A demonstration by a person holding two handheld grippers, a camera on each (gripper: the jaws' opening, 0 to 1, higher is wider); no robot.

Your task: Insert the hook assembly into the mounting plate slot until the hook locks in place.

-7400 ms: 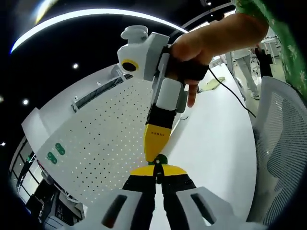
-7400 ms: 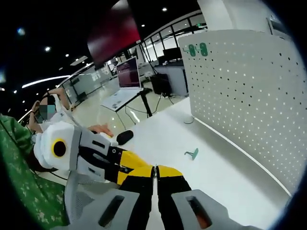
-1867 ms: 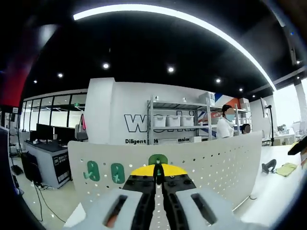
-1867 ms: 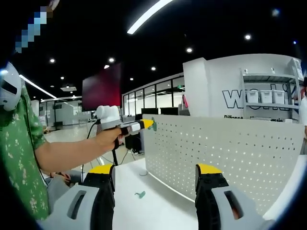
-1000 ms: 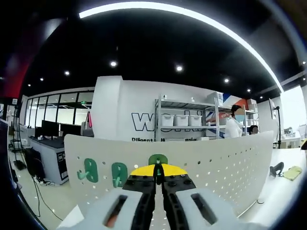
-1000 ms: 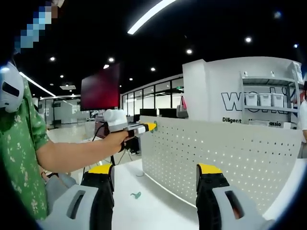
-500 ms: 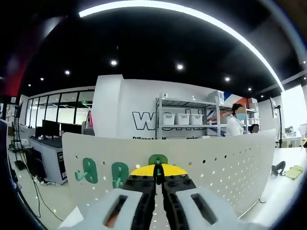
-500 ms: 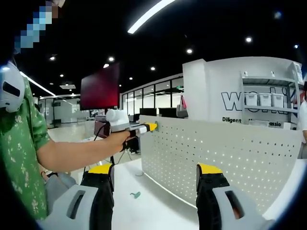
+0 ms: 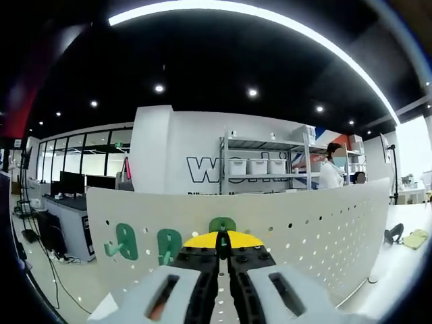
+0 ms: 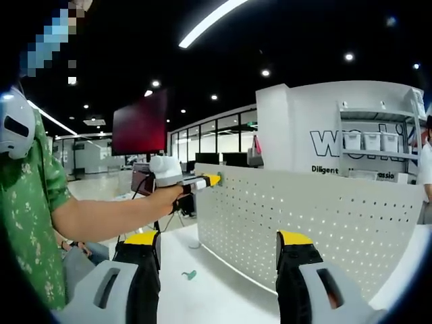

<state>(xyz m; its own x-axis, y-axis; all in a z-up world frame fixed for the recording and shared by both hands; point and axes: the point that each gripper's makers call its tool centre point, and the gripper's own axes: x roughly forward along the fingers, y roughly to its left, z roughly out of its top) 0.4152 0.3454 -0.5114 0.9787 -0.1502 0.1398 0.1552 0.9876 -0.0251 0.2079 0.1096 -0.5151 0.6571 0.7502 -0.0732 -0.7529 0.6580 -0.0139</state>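
Note:
My left gripper (image 9: 222, 237) is shut on a green hook (image 9: 222, 224), whose rounded top shows just above the yellow jaw tips, up against the upper edge of the white perforated mounting plate (image 9: 317, 226). Two more green hooks (image 9: 126, 241) (image 9: 168, 245) hang on the plate to the left. In the right gripper view, a person's hand holds the left gripper (image 10: 204, 180) at the top left corner of the plate (image 10: 304, 212). My right gripper (image 10: 217, 239) stands open and holds nothing, well back from the plate.
A loose green hook (image 10: 189, 275) lies on the white table (image 10: 202, 297) in front of the plate. The person's arm (image 10: 101, 216) in a green sleeve reaches across the left. Shelving with bins (image 9: 256, 169) and another person (image 9: 332, 174) stand behind the plate.
Almost nothing has changed. The left gripper has stayed at the plate's top edge with the hook held, shifting only slightly. The right gripper stays open and still.

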